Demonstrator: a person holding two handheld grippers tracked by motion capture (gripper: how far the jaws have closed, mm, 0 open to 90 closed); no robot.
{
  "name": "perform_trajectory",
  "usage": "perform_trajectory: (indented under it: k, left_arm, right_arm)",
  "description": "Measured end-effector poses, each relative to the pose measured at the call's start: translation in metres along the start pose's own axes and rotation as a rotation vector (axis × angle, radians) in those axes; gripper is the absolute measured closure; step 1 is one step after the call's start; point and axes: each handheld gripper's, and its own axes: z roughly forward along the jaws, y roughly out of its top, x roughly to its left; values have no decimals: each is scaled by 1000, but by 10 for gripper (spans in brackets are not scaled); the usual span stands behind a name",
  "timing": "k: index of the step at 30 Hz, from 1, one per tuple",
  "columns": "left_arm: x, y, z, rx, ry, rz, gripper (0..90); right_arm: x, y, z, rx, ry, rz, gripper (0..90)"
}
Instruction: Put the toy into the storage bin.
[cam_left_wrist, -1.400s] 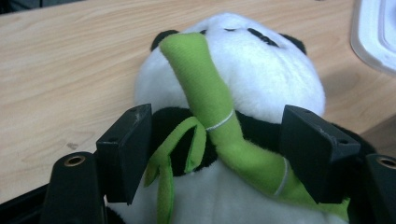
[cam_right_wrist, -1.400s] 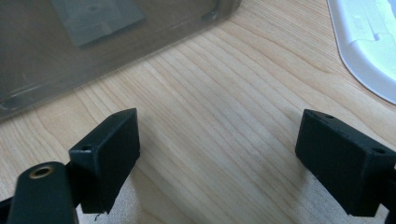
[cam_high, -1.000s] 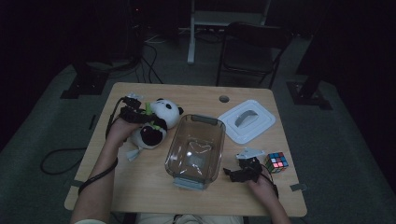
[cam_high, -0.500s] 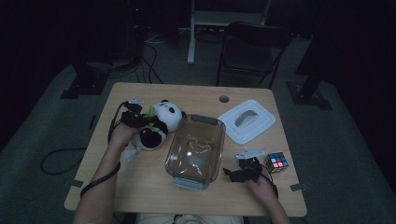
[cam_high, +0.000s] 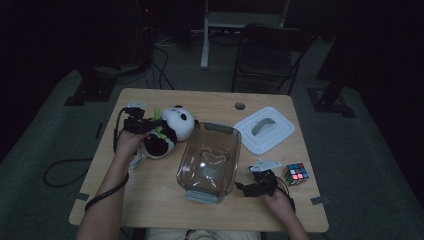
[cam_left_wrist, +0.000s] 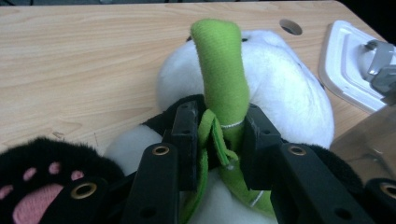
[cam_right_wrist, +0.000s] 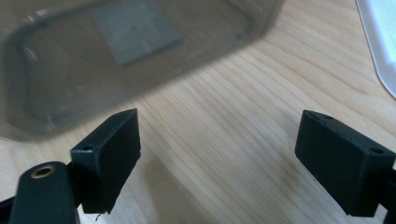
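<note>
A black and white panda plush lies on the left half of the wooden table, with a green stalk sewn to its front. My left gripper is at the plush's left side. In the left gripper view its jaws are shut on the green stalk, just below the white head. A clear plastic container stands mid-table with nothing in it. My right gripper rests low by the container's near right corner. Its jaws stand wide open over bare wood.
A white lid with a grey handle lies at the back right, and it is also seen as the lid beyond the plush. A colour cube sits right of my right gripper. A chair stands behind the table.
My left hand and gripper have come slightly nearer and lower on the panda, which has shifted a little. The right gripper has stayed put.
</note>
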Motion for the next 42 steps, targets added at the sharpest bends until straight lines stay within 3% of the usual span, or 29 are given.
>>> perform_trajectory:
  k: [4, 9, 14, 18, 28, 33, 35, 42]
  left_arm:
    - [-1, 5, -6, -4, 5, 20, 717]
    - [-2, 10, -11, -17, 28, 11, 716]
    - [-2, 15, -18, -44, 35, -6, 716]
    - [-2, 23, -25, -66, 42, -9, 715]
    - [-11, 53, -57, -156, 89, 3, 715]
    - [-17, 67, -74, -179, 100, 37, 714]
    - [-21, 71, -79, -184, 100, 49, 714]
    - [-37, 74, -83, -190, 68, 74, 713]
  right_arm:
    - [9, 5, 1, -24, 34, -4, 140]
    - [18, 7, 6, -22, 51, -22, 140]
    - [23, 9, 11, -25, 68, 1, 140]
    - [30, 14, 17, -26, 48, 9, 140]
    - [51, 48, 50, -15, -9, 42, 130]
    - [63, 63, 66, -23, -7, 42, 125]
    - [64, 70, 71, -21, 0, 64, 125]
    - [72, 89, 91, -37, -42, 123, 125]
